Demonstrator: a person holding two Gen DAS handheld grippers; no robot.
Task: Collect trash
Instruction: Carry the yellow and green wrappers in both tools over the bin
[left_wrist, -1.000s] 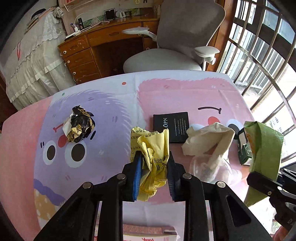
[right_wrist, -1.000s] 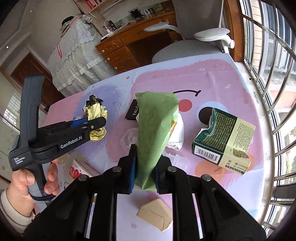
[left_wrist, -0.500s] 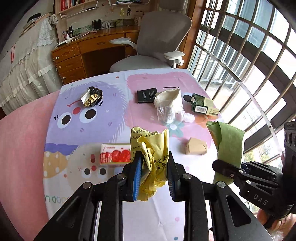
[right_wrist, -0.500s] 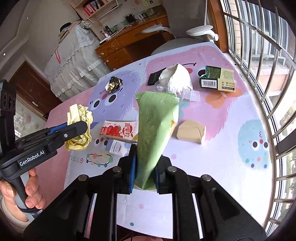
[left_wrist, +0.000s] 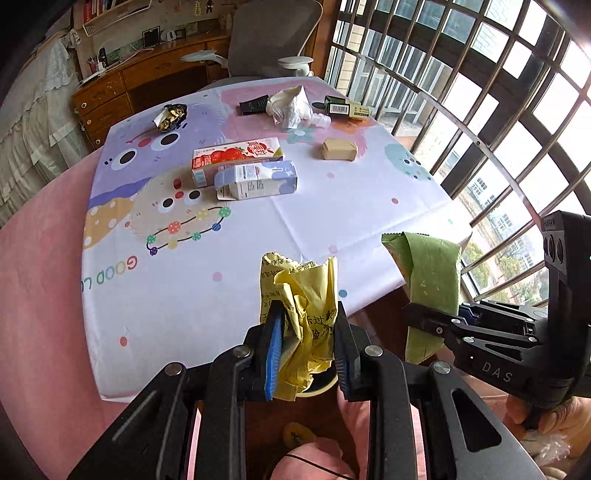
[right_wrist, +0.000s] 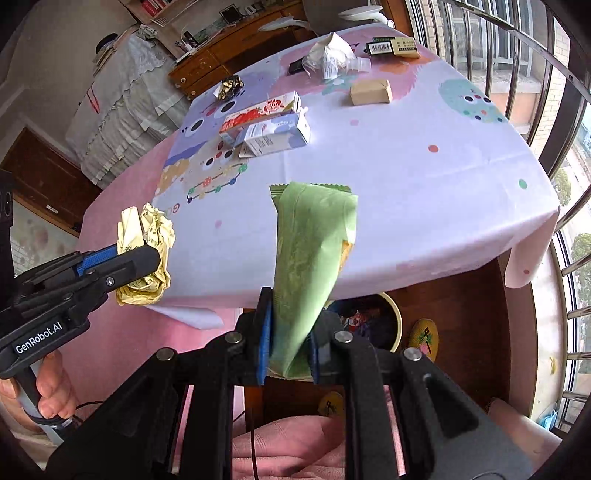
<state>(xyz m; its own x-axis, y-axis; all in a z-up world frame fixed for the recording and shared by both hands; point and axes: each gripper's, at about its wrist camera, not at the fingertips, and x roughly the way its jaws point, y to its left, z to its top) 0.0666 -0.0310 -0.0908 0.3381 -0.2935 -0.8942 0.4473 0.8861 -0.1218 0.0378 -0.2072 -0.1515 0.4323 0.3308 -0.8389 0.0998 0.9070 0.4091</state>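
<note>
The crumpled yellow wrapper (left_wrist: 301, 317) is being gripped between the blue pads of the left gripper (left_wrist: 306, 350), whose jaws are drawn narrow around it. The green packet (right_wrist: 314, 258) is being clamped by its lower end in the right gripper (right_wrist: 288, 343), with its crimped top edge standing upward. Both pieces are being held off the near edge of the tablecloth (left_wrist: 207, 280), over open floor rather than over the cloth. Below the green packet, just past the cloth's hanging near edge, a round bin (right_wrist: 373, 317) with a pale rim is being partly shown; its inside is too dark to read clearly.

Near that edge the tablecloth is being left bare, giving free room there. Farther back on the cloth, a red strawberry carton (left_wrist: 236, 157) and a blue-white carton (left_wrist: 256, 179) are lying side by side, touching. Beyond them are a small tan box (left_wrist: 339, 149), a crumpled gold-and-black wrapper (left_wrist: 171, 116), a white plastic bag (left_wrist: 290, 107) and a dark green box (left_wrist: 345, 107), all well away from the near edge. Window bars (left_wrist: 461, 92) are closing off the cloth's right side.
</note>
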